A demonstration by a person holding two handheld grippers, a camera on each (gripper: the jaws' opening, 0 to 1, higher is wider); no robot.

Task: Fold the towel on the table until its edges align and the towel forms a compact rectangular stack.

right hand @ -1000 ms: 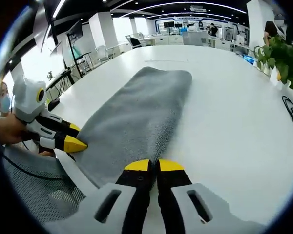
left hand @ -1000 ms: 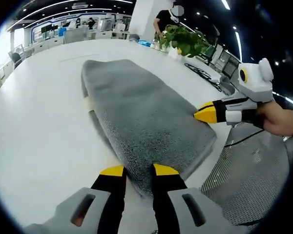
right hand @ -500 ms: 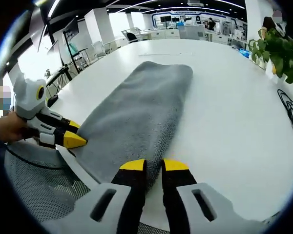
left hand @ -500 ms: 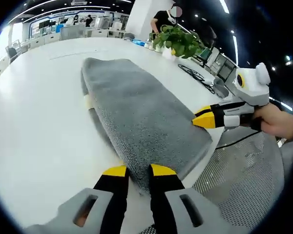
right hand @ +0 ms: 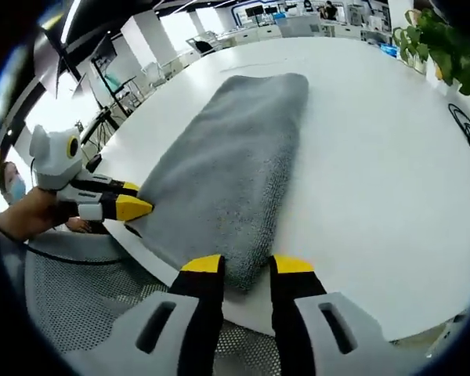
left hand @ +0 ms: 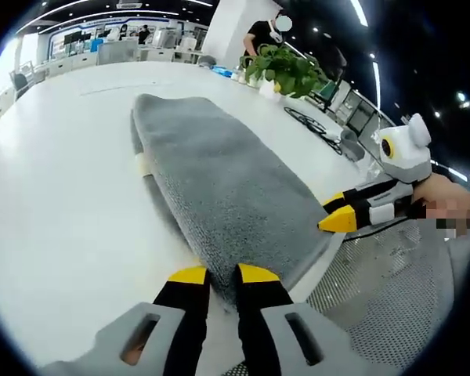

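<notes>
Right gripper released the towel corner; left gripper remained clamped.

The folded grey towel [left hand: 219, 184] lay lengthwise on the white table [left hand: 55, 204], near end at 6 o'clock. The left gripper [left hand: 216, 276] pinched that corner. The right gripper [right hand: 247, 266], previously pressed together on the towel, had spread and sat just off the edge; the plant [left hand: 286, 66] stood at 1 o'clock.

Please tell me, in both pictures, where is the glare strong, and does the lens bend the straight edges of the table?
Left gripper view: ceiling strips glare at top; the white table looks washed out, and its edge curves beside the gray towel. Right gripper view: bright windows blow out the upper left; the table edge bows near the right gripper.
</notes>
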